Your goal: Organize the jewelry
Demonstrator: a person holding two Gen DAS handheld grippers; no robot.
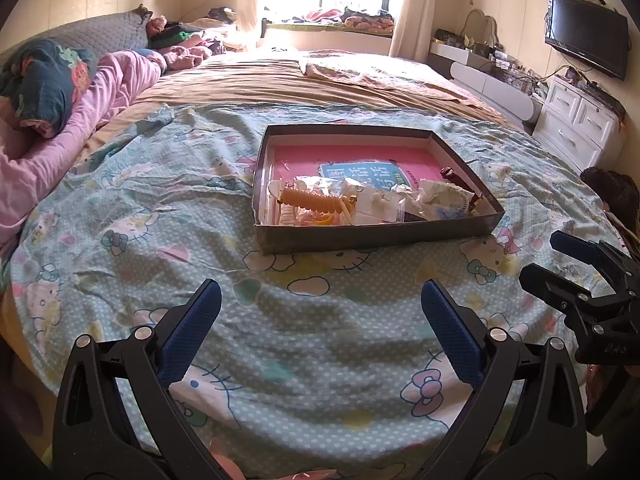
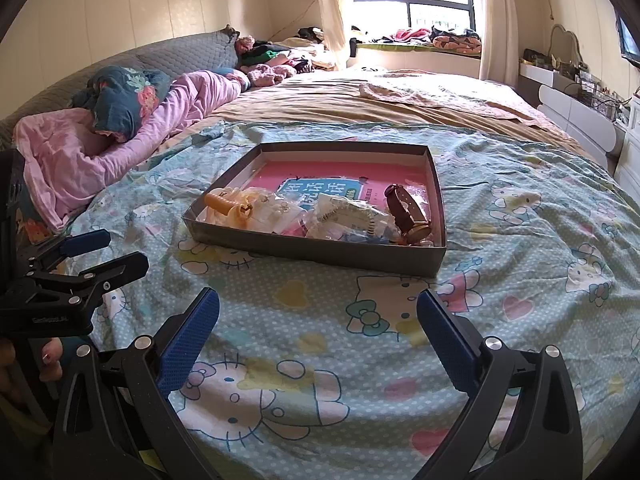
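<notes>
A shallow grey cardboard box [image 1: 372,236] lay on the pale blue cartoon-cat bedsheet [image 1: 160,208], lined with a pink printed sheet [image 1: 352,158]. Heaped at its near end were an orange ribbed bracelet [image 1: 316,200], small clear plastic packets of jewelry [image 1: 380,202], and a brown-strapped gold wristwatch [image 2: 406,210] by the right wall. I held my left gripper [image 1: 321,312] low over the sheet with its blue-padded fingers [image 1: 192,332] spread wide and nothing between them; the box sat ahead of them, apart. My right gripper [image 2: 318,318] was also spread wide and empty, with the box ahead and slightly left. Each gripper showed beside the other.
</notes>
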